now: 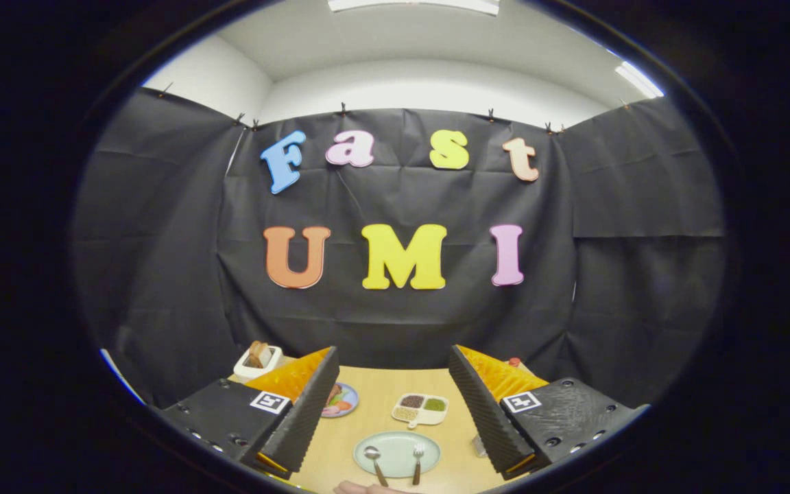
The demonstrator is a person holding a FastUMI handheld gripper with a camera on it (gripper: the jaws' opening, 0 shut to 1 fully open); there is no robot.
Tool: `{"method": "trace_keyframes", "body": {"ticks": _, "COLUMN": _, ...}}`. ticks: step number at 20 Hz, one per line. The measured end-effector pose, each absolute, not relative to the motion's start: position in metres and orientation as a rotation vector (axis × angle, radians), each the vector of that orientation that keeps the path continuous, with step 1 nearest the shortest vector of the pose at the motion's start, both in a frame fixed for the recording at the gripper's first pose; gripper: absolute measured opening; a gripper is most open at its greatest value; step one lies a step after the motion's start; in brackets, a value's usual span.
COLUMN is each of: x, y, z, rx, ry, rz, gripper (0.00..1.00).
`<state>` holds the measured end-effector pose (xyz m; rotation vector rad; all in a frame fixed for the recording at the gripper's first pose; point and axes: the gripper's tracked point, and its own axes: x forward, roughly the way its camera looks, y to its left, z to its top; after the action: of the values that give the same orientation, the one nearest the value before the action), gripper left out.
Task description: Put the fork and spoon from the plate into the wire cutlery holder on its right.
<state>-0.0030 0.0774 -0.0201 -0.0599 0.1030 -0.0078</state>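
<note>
A pale green plate (397, 449) lies on the wooden table, low between my two fingers. On it rest a spoon (374, 461) at the left and a fork (417, 461) at the right, both with dark handles pointing toward me. My gripper (392, 439) hangs above the table, open wide, with nothing between its fingers. A bit of the wire cutlery holder (479, 446) peeks out beside the right finger, mostly hidden by it.
Beyond the plate sits a white divided dish (420, 408) with grains. A colourful small plate of food (340, 400) lies behind the left finger, and a white toaster with bread (258, 360) stands at the far left corner. A person's hand (364, 488) shows at the table's near edge.
</note>
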Motion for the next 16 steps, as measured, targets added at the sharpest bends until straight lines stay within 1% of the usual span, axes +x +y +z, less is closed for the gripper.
{"method": "trace_keyframes", "body": {"ticks": 4, "x": 0.003, "y": 0.07, "z": -0.059, "rx": -0.075, "ry": 0.189, "rz": -0.011, "gripper": 0.96}}
{"method": "trace_keyframes", "body": {"ticks": 10, "x": 0.005, "y": 0.064, "z": -0.141, "rx": -0.12, "ry": 0.341, "rz": 0.017, "gripper": 0.97}}
{"method": "trace_keyframes", "body": {"ticks": 16, "x": -0.007, "y": 0.041, "z": -0.238, "rx": -0.178, "ry": 0.573, "rz": 0.038, "gripper": 0.96}}
